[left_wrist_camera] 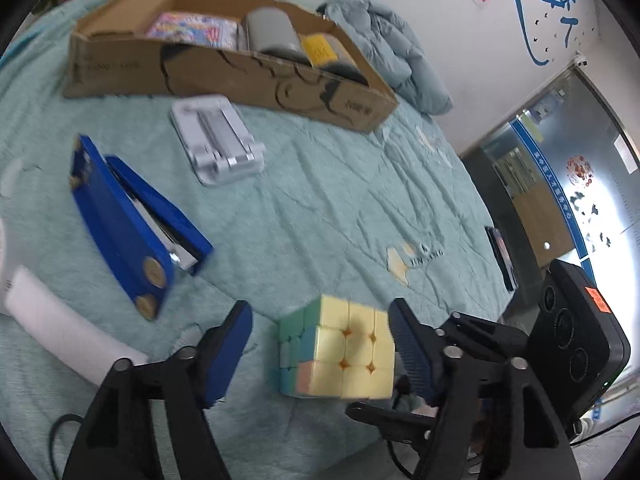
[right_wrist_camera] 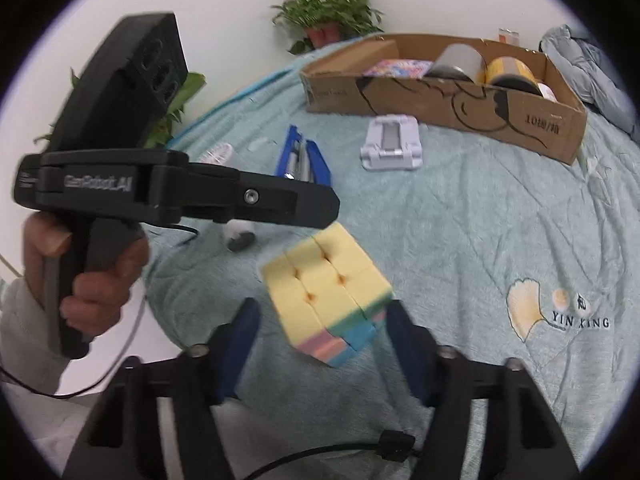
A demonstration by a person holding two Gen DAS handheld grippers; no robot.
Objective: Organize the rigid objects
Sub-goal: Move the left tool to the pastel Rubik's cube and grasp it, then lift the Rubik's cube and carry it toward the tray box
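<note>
Both grippers are bracketing the pastel cube [left_wrist_camera: 338,348]: left gripper [left_wrist_camera: 320,354] and right gripper [right_wrist_camera: 322,340] each standing apart around it, pads not clearly pressing (blur makes contact hard to judge). I'm working near the bed's [left_wrist_camera: 320,200] front edge, well short of the cardboard box [left_wrist_camera: 224,72]. I'm reckoning one gripper should square flat faces before closing.
</note>
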